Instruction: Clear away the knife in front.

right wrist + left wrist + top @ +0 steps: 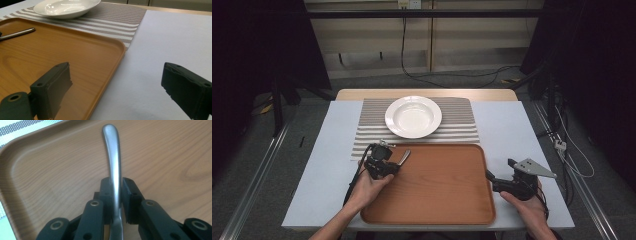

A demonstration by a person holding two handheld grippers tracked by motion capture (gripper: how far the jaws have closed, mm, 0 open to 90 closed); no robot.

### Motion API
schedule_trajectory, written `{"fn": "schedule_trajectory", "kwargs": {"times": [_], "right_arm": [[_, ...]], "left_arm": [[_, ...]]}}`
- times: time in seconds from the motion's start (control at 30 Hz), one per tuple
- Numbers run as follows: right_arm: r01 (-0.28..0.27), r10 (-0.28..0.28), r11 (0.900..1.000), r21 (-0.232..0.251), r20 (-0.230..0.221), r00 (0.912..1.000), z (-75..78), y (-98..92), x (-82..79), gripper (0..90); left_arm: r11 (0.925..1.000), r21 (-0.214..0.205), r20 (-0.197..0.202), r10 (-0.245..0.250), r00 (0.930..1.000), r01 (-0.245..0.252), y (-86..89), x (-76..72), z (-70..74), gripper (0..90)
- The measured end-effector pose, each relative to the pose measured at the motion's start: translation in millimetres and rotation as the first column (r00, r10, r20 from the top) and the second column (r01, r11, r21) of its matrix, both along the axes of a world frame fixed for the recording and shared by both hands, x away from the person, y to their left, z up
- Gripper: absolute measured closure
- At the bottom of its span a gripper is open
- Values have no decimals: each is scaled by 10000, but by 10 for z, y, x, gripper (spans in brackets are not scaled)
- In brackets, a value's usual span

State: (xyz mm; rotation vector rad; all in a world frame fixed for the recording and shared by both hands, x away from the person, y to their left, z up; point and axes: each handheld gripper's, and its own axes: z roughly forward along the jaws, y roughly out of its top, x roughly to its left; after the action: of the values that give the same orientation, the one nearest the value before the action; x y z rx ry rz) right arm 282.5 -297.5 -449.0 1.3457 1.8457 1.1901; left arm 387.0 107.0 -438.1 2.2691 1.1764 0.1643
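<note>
A metal utensil handle (pixel 113 152) sticks out forward from between the jaws of my left gripper (pixel 116 187), which is shut on it. It is held just above the near-left part of a brown wooden tray (pixel 437 185). In the high view the left gripper (pixel 395 165) sits at the tray's left edge with the utensil (pixel 404 156) pointing up and right. My right gripper (pixel 499 168) stands open at the tray's right edge. In the right gripper view its own jaws (pixel 117 75) straddle the tray's rim (pixel 110 75), one over the wood and one over the table, with nothing between them.
A white deep plate (pixel 413 116) rests on a striped placemat (pixel 459 120) behind the tray. A pale cloth (pixel 507 125) covers the table on both sides. Cables and dark stands lie on the floor beyond the table's far edge.
</note>
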Motion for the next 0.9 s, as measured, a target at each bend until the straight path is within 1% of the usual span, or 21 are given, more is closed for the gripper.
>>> {"fn": "schedule_trajectory", "kwargs": {"times": [0.17, 0.27, 0.3, 0.4, 0.47, 0.53, 0.57, 0.6, 0.63, 0.67, 0.7, 0.73, 0.8, 0.83, 0.87, 0.9], "right_arm": [[-19, 19, 10000, 24, 8, 10000, 1, 0, 7, 85], [-49, 49, 10000, 14, 30, 10000, 3, 4, 9, 85], [-50, 49, 10000, 15, 33, 10000, 3, 4, 8, 85], [-44, 44, 10000, 26, 26, 10000, 2, 1, 7, 85], [-58, 58, 10000, 30, 23, 10000, 0, 1, 8, 85], [-60, 60, 10000, 55, 14, 10000, -2, -1, 8, 85], [-64, 64, 10000, 72, 6, 10000, -5, -4, 10, 85], [-47, 47, 9999, 116, -16, 10000, -8, -6, 13, 85], [-47, 48, 9999, 136, -43, 10000, -11, -9, 15, 85], [-42, 42, 9999, 136, -63, 10000, -12, -10, 17, 85], [-51, 52, 9999, 147, -51, 10000, -12, -10, 18, 85], [-77, 78, 9999, 154, -44, 10000, -11, -8, 17, 85], [-92, 93, 9998, 152, -31, 10000, -9, -6, 13, 85], [-98, 99, 9999, 138, -11, 10000, -8, -6, 12, 85], [-92, 92, 9999, 138, -5, 10000, -7, -7, 11, 85], [-74, 74, 9999, 127, -6, 10000, -6, -7, 10, 85]], "left_arm": [[9999, -168, -171, -20, 9999, 17, 32, -4, -1, 794], [9995, -304, -308, -138, 9994, 129, 54, -3, 1, 789], [9990, -426, -336, -106, 9994, 91, 62, 2, -2, 759], [9985, -478, -267, -292, 9992, 278, 82, 18, -1, 674], [9978, -431, -207, -516, 9985, 507, 93, 28, 1, 567], [9963, -332, 71, -792, 9968, 794, 89, 23, 4, 473], [9957, -310, 236, -870, 9959, 877, 83, 21, 3, 428], [9950, -317, 352, -932, 9950, 943, 76, 22, 3, 360], [9945, -238, 492, -1011, 9937, 1024, 73, 25, 3, 311], [9944, -234, 606, -1013, 9930, 1028, 72, 27, 6, 283], [9945, -353, 669, -965, 9931, 991, 76, 30, 12, 247], [9955, -386, 818, -834, 9932, 868, 78, 29, 21, 219], [9944, -606, 942, -811, 9922, 871, 96, 35, 50, 182], [9938, -707, 985, -785, 9920, 856, 103, 31, 63, 169], [9916, -864, 1019, -878, 9909, 968, 114, 24, 75, 164], [9917, -832, 1107, -884, 9899, 978, 118, 13, 85, 164]]}}
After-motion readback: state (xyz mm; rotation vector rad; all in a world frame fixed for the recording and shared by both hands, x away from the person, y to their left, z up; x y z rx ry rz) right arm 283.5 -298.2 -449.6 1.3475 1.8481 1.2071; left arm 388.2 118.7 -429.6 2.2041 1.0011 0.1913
